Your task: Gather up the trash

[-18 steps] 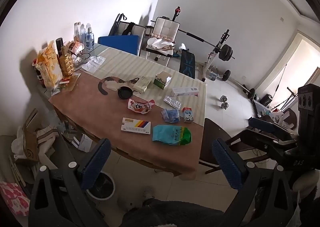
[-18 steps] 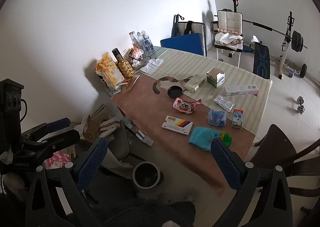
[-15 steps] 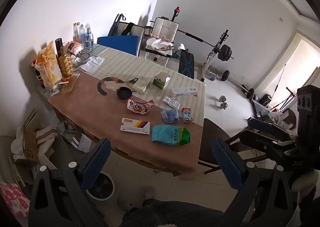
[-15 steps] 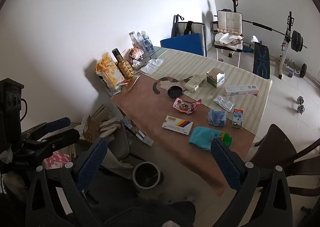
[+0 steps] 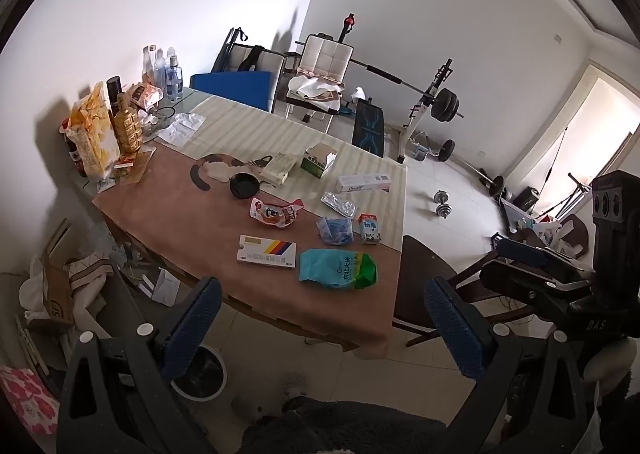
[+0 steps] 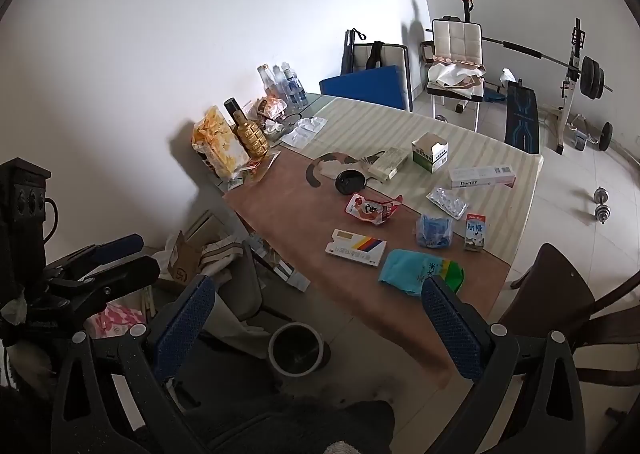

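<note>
Trash lies on a brown and striped table (image 5: 192,222) (image 6: 296,214): a teal and green bag (image 5: 338,268) (image 6: 420,270), a white box with coloured stripes (image 5: 267,254) (image 6: 355,247), a red snack wrapper (image 5: 274,212) (image 6: 372,209), a blue wrapper (image 5: 335,230) (image 6: 434,230), a small milk carton (image 5: 369,228) (image 6: 475,232), a foil pack (image 5: 338,204) (image 6: 447,202) and a toothpaste box (image 5: 362,183) (image 6: 482,177). A round bin (image 5: 200,374) (image 6: 296,348) stands on the floor at the table's near edge. My left gripper (image 5: 322,320) and right gripper (image 6: 318,316) are open, empty, held well short of the table.
Bottles and a yellow snack bag (image 5: 94,134) stand at the table's far left by the wall. A dark chair (image 5: 424,282) (image 6: 556,294) sits at the table's right corner. Cardboard and bags (image 5: 60,294) clutter the floor on the left. A weight bench (image 5: 432,102) stands behind.
Both views have shifted very slightly; the table and its items sit almost where they were. Both grippers stay open and empty.
</note>
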### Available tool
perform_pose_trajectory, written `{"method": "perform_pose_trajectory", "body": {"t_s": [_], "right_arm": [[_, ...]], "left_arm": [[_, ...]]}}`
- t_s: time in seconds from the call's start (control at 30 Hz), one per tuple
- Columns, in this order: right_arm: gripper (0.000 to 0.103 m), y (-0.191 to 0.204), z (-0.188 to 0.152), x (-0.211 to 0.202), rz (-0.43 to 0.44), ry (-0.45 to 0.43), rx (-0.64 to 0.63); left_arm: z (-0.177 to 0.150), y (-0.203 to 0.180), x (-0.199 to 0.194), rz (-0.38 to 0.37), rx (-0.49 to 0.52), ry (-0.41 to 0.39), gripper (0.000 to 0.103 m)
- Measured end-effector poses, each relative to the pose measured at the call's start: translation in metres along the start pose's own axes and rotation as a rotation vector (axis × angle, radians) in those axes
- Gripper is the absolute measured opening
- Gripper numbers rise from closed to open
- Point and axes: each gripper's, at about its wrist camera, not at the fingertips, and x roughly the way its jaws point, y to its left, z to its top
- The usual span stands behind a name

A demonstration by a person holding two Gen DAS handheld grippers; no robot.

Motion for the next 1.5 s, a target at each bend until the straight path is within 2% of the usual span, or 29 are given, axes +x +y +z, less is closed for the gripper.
{"method": "perform_pose_trajectory", "body": {"t_s": [0.37,0.73,1.5], "right_arm": [[0.103,0.013,-0.006,-0.010,0.004,0.002,-0.001],[0.103,0.024,-0.008,-0.001,0.017,0.010,0.003],[0.103,0.017,-0.005,-0.001,0.026,0.009,0.008]], "left_arm": [[-0.007,-0.003,0.001,-0.010,-0.004,0.001,0.103],[-0.006,-0.003,0.004,-0.031,-0.003,0.009,0.103],[-0.001,0.003,0.002,-0.056,-0.001,0.009,0.103]]}}
